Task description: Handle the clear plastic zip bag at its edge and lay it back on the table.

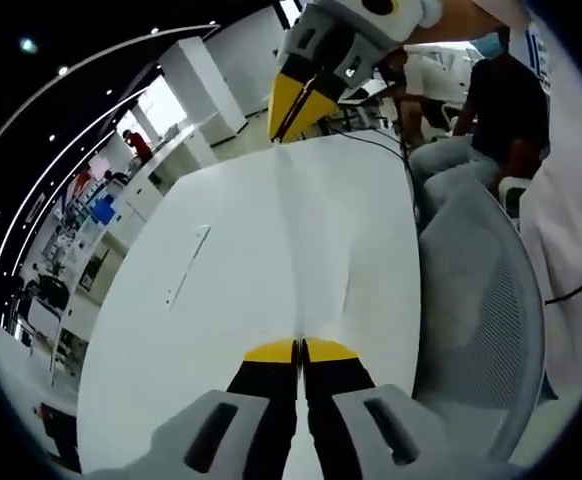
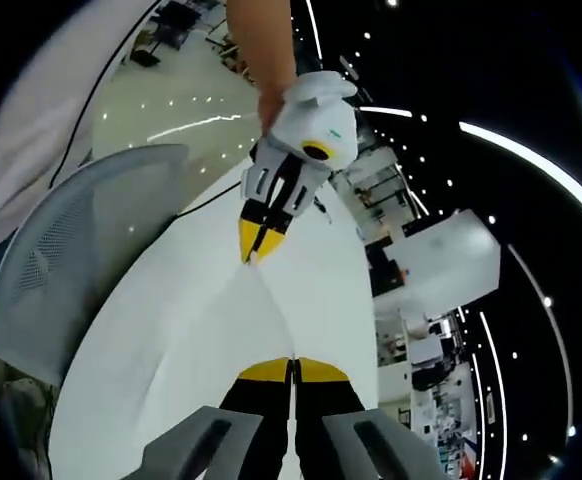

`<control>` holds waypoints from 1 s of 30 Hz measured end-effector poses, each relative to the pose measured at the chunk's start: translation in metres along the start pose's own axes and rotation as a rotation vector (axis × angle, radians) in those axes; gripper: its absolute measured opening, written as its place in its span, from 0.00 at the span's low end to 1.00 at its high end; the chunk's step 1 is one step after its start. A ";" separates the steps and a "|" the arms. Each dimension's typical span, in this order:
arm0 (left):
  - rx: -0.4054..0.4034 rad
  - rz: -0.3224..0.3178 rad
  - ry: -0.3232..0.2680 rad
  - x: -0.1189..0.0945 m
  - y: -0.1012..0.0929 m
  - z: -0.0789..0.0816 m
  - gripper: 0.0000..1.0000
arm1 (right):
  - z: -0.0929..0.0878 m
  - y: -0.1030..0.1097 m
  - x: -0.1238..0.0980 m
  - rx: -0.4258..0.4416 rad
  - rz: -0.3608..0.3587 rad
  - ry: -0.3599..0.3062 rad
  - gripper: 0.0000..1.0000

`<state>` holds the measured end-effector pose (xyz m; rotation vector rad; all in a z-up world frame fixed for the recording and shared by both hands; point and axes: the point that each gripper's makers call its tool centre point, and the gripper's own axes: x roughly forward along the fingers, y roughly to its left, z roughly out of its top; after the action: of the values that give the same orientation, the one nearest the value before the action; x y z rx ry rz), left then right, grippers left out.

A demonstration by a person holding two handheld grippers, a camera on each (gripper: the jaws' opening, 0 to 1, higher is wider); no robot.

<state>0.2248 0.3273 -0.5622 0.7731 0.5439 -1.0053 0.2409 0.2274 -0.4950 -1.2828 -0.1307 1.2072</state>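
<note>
The clear plastic zip bag is stretched taut between my two grippers above the white table. In the left gripper view my left gripper is shut on the bag's near edge. My right gripper comes in at the top, shut on the far edge. In the right gripper view my right gripper pinches the near edge of the bag, and my left gripper holds the opposite edge, with a person's arm behind it. The bag shows mainly as faint creases and glare.
A grey mesh chair stands close against the table's edge, the same chair at left in the right gripper view. A thin strip lies flat on the table. A person in a dark shirt sits beyond the table, near desks and shelves.
</note>
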 end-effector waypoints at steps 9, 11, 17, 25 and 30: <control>-0.010 -0.020 0.027 -0.003 -0.005 0.005 0.00 | -0.003 0.001 -0.001 0.009 0.003 0.009 0.00; -0.018 -0.028 0.038 -0.005 -0.005 0.006 0.00 | -0.005 0.002 -0.001 0.023 0.009 0.011 0.00; 0.011 -0.027 0.074 -0.010 -0.003 0.010 0.00 | -0.007 0.004 -0.001 0.051 0.026 0.021 0.00; 0.030 -0.040 0.111 -0.014 -0.002 0.013 0.00 | 0.014 0.001 -0.002 0.114 0.045 -0.009 0.07; 0.056 -0.040 0.130 -0.015 -0.001 0.018 0.00 | 0.031 0.000 0.001 0.165 0.071 -0.049 0.11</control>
<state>0.2183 0.3209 -0.5405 0.8853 0.6475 -1.0148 0.2208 0.2482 -0.4847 -1.1219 -0.0203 1.2840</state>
